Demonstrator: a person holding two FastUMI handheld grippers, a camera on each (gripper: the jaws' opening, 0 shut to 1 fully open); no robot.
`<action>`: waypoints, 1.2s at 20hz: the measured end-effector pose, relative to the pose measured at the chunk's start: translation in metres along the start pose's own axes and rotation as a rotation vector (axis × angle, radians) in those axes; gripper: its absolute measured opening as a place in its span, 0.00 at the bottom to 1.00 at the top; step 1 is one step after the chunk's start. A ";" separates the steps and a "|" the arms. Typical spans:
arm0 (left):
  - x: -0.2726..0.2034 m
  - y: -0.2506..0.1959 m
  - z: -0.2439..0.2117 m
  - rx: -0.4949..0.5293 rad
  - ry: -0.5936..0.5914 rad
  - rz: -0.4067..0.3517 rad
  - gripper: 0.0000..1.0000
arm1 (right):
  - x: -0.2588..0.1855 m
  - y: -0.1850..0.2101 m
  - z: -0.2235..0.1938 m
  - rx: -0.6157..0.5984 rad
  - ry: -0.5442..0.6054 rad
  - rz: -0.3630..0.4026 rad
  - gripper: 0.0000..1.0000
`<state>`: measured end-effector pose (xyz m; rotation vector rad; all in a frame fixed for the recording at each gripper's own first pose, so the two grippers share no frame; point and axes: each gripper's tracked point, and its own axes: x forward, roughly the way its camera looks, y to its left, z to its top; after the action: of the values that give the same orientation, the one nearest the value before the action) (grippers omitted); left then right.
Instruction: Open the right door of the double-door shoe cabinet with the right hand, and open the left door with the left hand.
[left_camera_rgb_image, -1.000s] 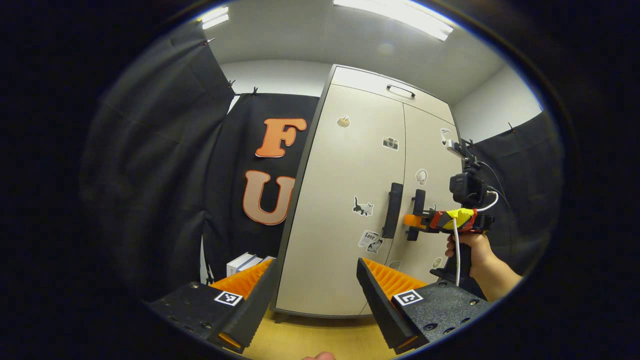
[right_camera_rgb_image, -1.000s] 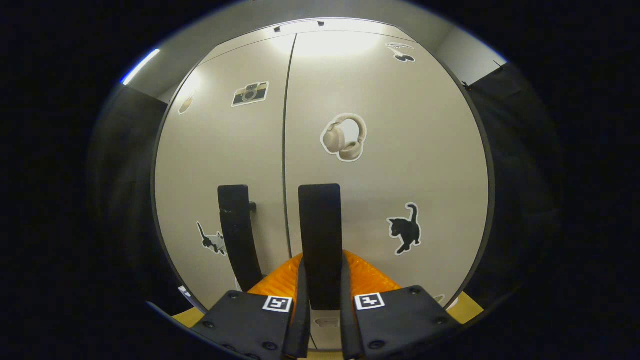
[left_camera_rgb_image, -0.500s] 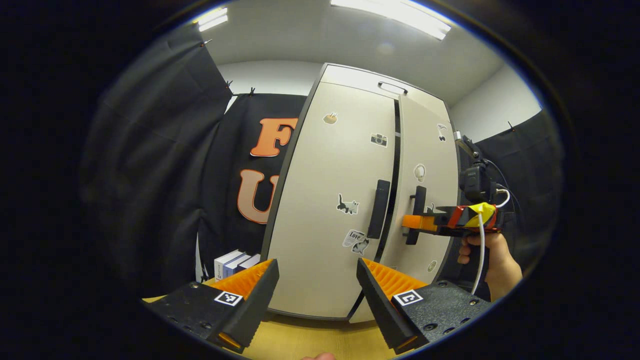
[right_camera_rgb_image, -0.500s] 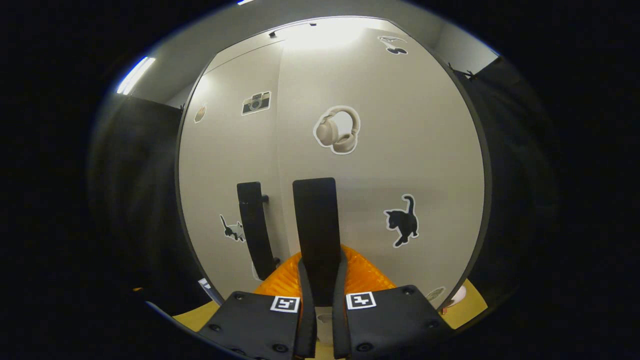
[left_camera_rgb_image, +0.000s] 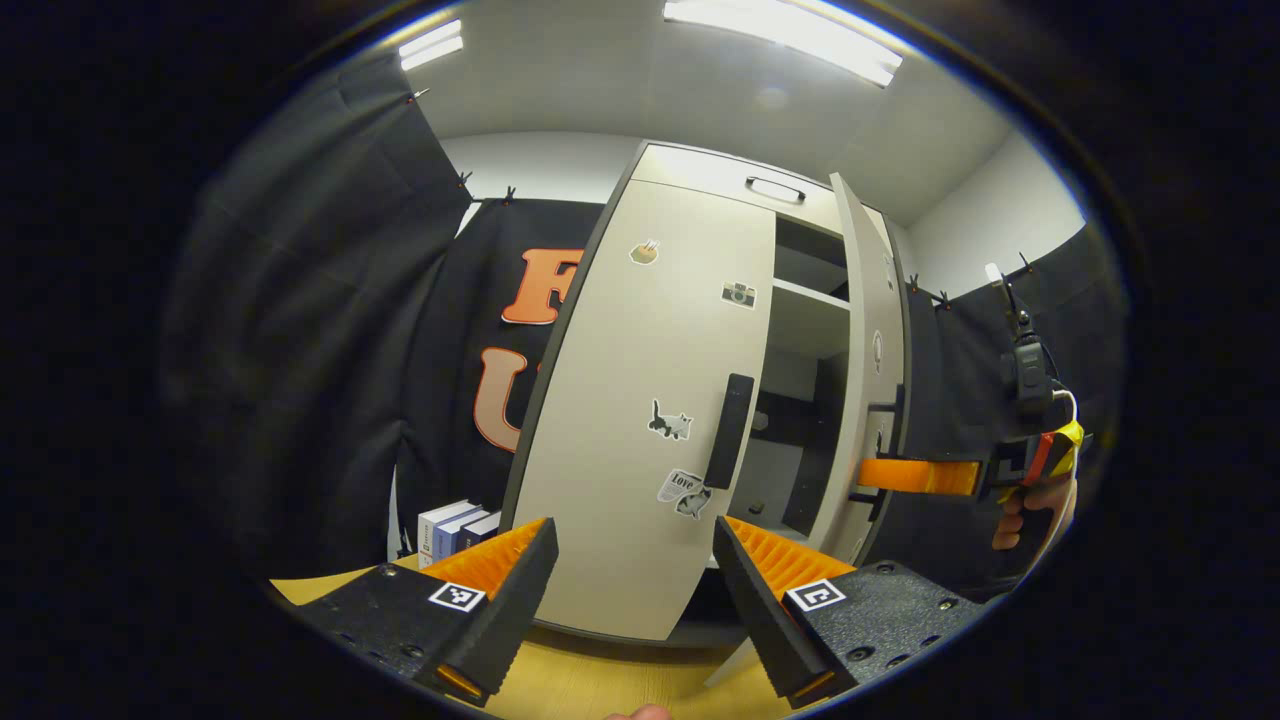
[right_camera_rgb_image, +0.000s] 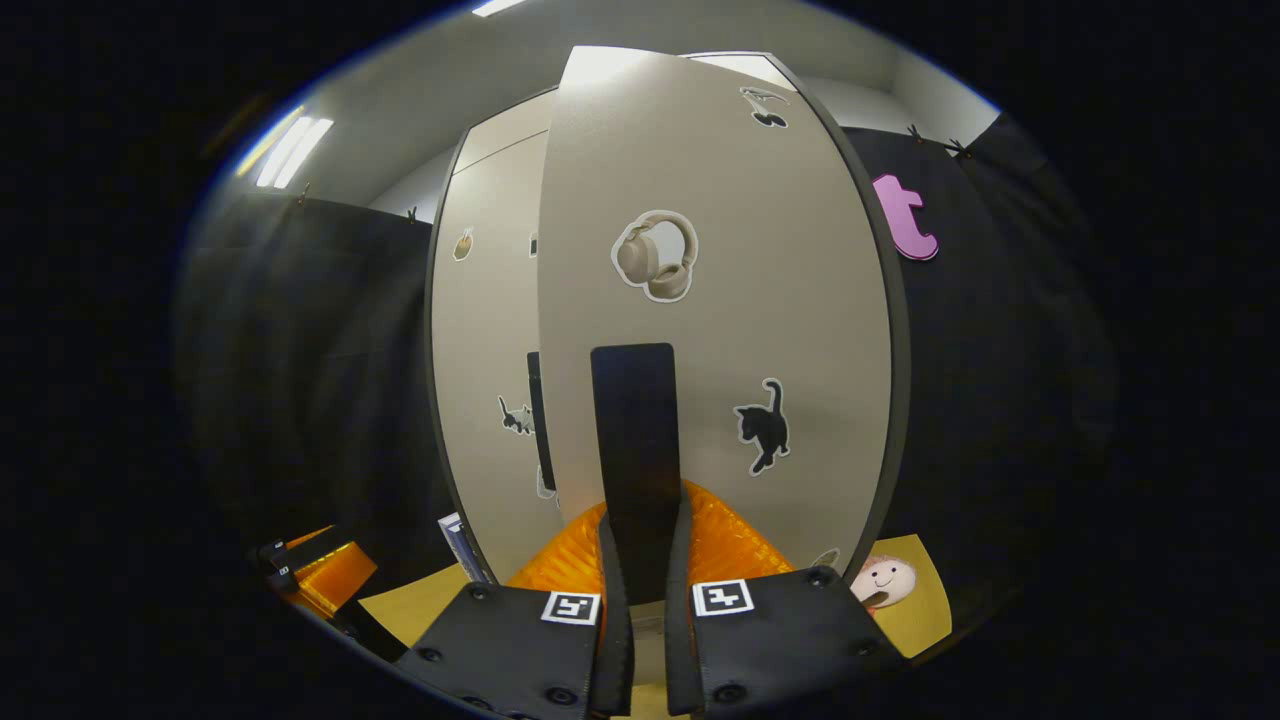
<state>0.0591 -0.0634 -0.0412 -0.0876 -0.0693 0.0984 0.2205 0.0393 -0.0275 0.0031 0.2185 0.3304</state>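
Right gripper view: the right door of the shoe cabinet stands swung outward, its dark vertical handle clamped between both fingers of the right gripper. Left gripper view: the same door appears edge-on and open, exposing an inner shelf; the right gripper reaches it from the side, held by a hand. The left door is shut, with its handle free. The left gripper hangs in front of that door, apart from it, fingers spread wide and empty. The cabinet rests on a wooden tabletop. Boxes stand beside its left side. A small smiling toy lies near the open door's base
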 end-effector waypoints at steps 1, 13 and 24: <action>0.000 -0.004 -0.002 -0.006 0.002 -0.005 0.94 | -0.005 -0.002 0.000 0.004 -0.001 0.013 0.21; 0.048 -0.044 0.023 0.049 -0.051 -0.059 0.94 | -0.037 -0.038 0.001 -0.019 0.030 -0.044 0.20; 0.135 -0.099 0.014 0.105 0.017 -0.152 0.94 | -0.050 -0.075 0.005 -0.023 -0.028 -0.108 0.19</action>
<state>0.2017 -0.1470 -0.0096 0.0219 -0.0534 -0.0510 0.1993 -0.0477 -0.0148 -0.0262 0.1863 0.2248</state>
